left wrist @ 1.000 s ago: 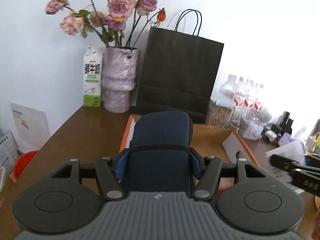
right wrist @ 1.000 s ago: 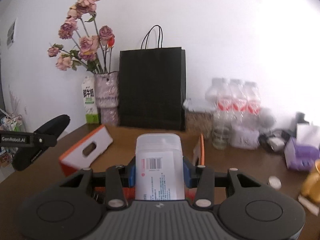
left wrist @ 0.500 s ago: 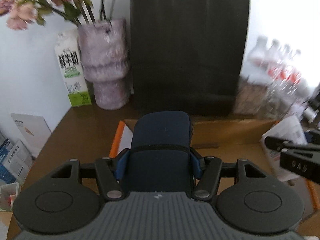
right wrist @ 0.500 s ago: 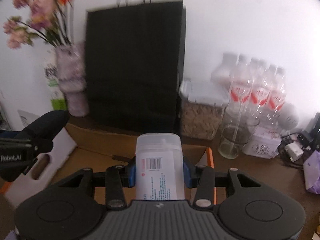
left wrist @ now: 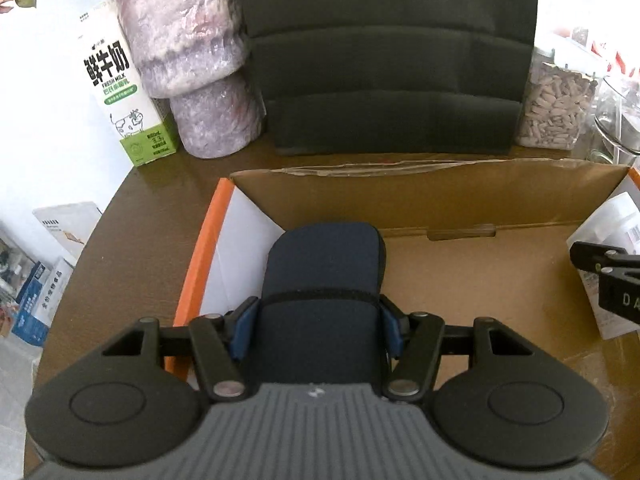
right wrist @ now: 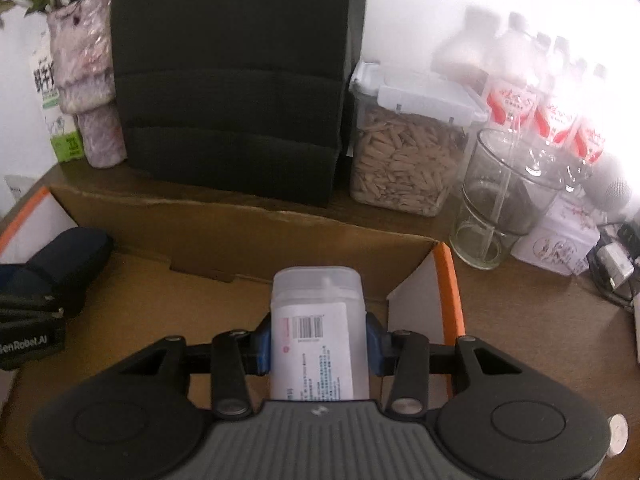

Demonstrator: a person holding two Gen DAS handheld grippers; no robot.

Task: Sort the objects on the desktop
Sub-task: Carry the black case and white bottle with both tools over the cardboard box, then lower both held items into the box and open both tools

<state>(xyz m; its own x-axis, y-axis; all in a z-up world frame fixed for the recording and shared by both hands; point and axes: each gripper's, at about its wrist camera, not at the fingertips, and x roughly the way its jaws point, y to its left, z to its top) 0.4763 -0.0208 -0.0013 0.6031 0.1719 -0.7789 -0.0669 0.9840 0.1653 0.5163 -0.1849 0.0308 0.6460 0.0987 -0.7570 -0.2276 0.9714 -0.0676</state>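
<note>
My left gripper (left wrist: pixel 318 330) is shut on a dark navy case (left wrist: pixel 326 276) and holds it over the left part of an open cardboard box (left wrist: pixel 460 276) with orange edges. My right gripper (right wrist: pixel 318 344) is shut on a clear plastic box with a barcode label (right wrist: pixel 318 320) and holds it over the right part of the same cardboard box (right wrist: pixel 224 240). The navy case also shows at the left of the right wrist view (right wrist: pixel 64 256). The clear box and the right gripper show at the right edge of the left wrist view (left wrist: pixel 612 256).
Behind the box stand a black paper bag (left wrist: pixel 384 56), a purple vase (left wrist: pixel 188 60), a milk carton (left wrist: pixel 120 92), a jar of seeds (right wrist: pixel 404 152), a glass (right wrist: pixel 496 208) and water bottles (right wrist: pixel 552 108). Cables and small items lie at the right (right wrist: pixel 612 264).
Both grippers have moved forward and tilted down. They now hang over the inside of the cardboard box, each still holding its object.
</note>
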